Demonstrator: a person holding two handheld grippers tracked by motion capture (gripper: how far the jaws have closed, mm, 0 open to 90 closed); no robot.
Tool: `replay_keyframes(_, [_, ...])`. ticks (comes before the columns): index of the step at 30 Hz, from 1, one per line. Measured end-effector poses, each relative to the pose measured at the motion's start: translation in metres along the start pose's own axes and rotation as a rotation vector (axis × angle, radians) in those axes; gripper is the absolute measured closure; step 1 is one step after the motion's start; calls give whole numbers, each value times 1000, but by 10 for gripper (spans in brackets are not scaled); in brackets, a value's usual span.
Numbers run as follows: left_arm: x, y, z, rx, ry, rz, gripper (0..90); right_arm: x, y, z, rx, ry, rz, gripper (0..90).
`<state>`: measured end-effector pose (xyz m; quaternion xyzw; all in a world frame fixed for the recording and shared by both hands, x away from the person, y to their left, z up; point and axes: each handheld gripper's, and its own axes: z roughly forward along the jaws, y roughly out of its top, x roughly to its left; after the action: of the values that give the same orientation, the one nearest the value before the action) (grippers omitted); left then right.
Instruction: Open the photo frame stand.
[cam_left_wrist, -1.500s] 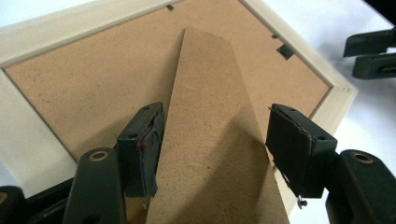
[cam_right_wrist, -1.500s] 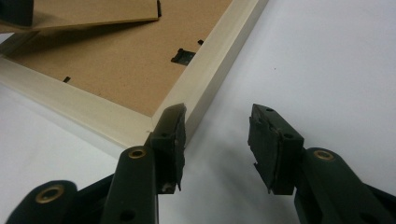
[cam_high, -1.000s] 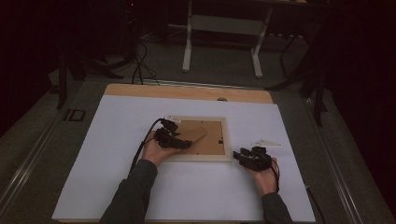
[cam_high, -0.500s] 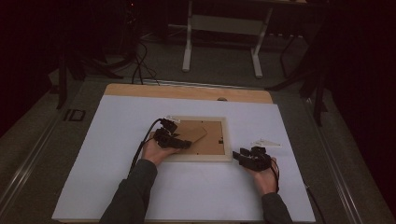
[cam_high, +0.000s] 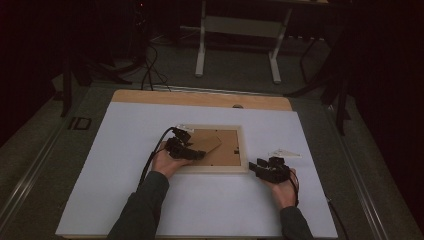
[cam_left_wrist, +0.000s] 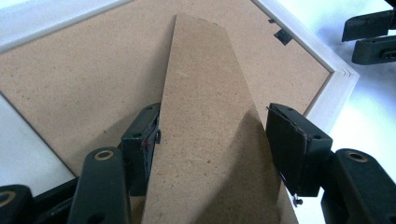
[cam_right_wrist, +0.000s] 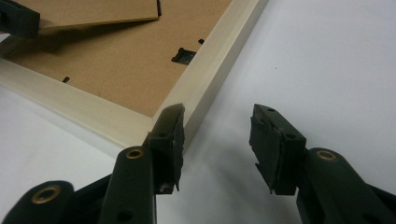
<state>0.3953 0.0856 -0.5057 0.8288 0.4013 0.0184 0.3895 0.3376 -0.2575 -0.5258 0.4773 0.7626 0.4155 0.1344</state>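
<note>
Here I have the picture frame lying face down in the middle of the white table, its brown backing board up, so the easel stand on the back can be worked. My left gripper comes in over the frame's near left part with its jaws spread either side of that stand: in the left gripper view one pad sits against the stand's edge, the other stands just off the opposite edge, so nothing is clamped. The stand's far tip looks lifted off the backing, judging by the shadow under it in the right gripper view. My right gripper waits at the frame's near right corner, jaws apart and empty, one pad just beside the pale wood; I judge it is there to steady the frame. A small clear wrapper lies right of the frame.
</note>
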Motion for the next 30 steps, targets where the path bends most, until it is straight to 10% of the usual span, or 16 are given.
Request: replay_keyframes(30, [-30,-7,-13,-95,131,153,407,7,9,3,1,27,-1,498])
